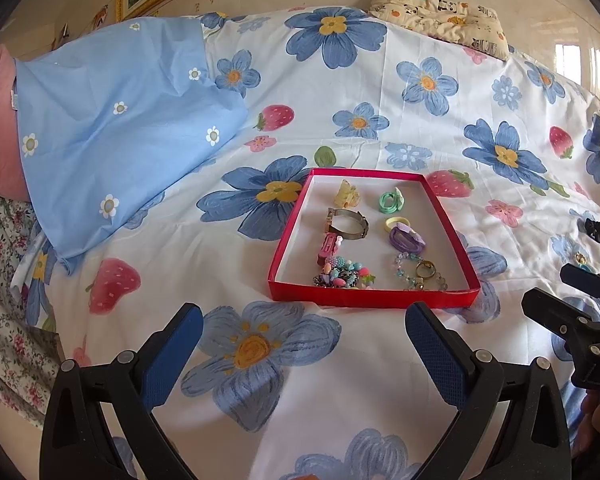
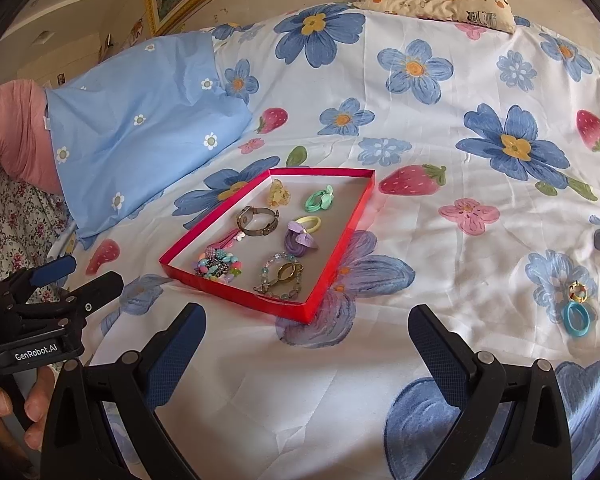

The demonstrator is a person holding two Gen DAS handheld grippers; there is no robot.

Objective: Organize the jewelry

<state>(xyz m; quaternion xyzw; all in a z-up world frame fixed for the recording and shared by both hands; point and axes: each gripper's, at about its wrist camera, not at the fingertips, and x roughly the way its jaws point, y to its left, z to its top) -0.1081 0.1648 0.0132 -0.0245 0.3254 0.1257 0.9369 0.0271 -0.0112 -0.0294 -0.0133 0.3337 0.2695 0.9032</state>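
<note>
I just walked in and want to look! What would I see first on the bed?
The red box in the middle of the flowery bedsheet, filled with bright hair ties, beads and a watch. To its right on the sheet lie a blue hair tie and a small gold ring. Both hand-held grippers, left and right, hover open in front.
</note>
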